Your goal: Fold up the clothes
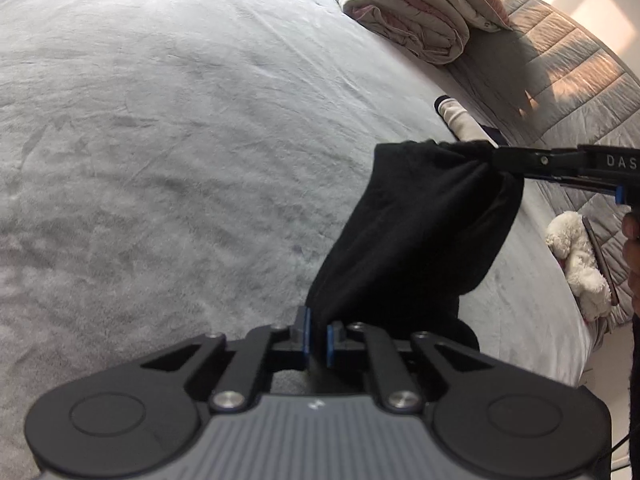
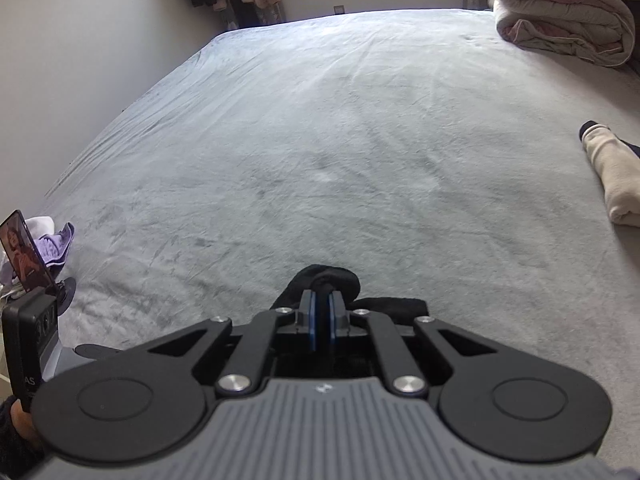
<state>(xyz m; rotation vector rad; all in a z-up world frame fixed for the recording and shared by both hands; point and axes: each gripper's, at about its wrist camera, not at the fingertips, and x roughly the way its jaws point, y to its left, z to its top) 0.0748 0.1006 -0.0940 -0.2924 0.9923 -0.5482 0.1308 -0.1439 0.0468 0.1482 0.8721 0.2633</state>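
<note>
A black garment (image 1: 420, 232) hangs stretched above the grey bed cover (image 1: 160, 140), held between both grippers. In the left wrist view my left gripper (image 1: 319, 336) is shut on the garment's lower end, and the cloth runs up and to the right from its blue pads. My right gripper (image 1: 498, 162) comes in from the right edge and pinches the bunched upper corner. In the right wrist view the right gripper (image 2: 321, 312) is shut on the black garment (image 2: 332, 280), which bulges past its fingertips.
A rolled cream garment (image 2: 612, 176) lies on the bed at the right. A folded quilt (image 2: 568, 12) sits at the far right corner. A white plush toy (image 1: 576, 264) rests by the padded headboard (image 1: 580, 80). A phone on a stand (image 2: 24, 252) and a purple cloth (image 2: 56, 244) are at the left.
</note>
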